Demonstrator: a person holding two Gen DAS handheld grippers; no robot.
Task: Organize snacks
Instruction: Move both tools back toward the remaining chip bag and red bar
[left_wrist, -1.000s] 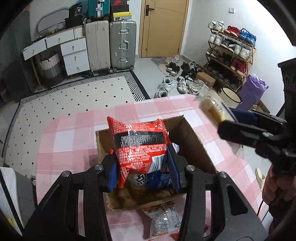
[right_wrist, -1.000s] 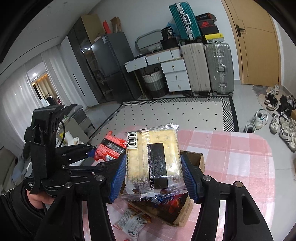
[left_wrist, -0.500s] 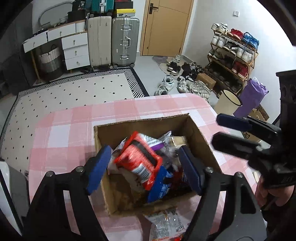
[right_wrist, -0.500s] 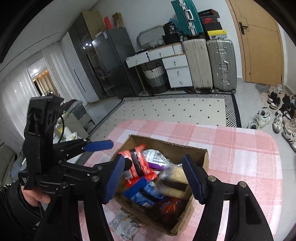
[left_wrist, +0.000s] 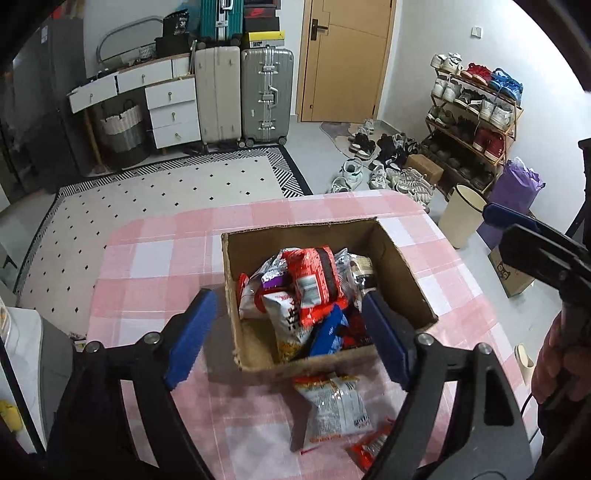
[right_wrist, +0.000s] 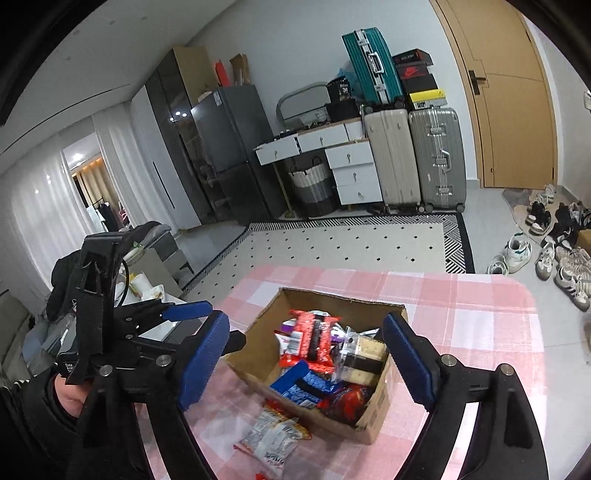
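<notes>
**Left wrist view: both grippers empty above the snack box**

Your left gripper (left_wrist: 288, 336) and right gripper (right_wrist: 314, 362) are opening, nothing between their pads. In the cardboard box (left_wrist: 402, 266) lie the red packet (left_wrist: 314, 284) and cracker pack (right_wrist: 364, 356). A white snack bag (left_wrist: 336, 406) lies on the tablecloth just before the box.

Ahead of me, white walls and a tan door (left_wrist: 345, 61). Two suitcases (left_wrist: 243, 94) stand beside white drawers (left_wrist: 171, 107), a basket (left_wrist: 120, 129) below the desk. Patterned rug (left_wrist: 162, 195) on grey floor, shoe rack (left_wrist: 474, 122) right. Dark fridge (right_wrist: 225, 147), white curtains (right_wrist: 40, 206) off left.
</notes>
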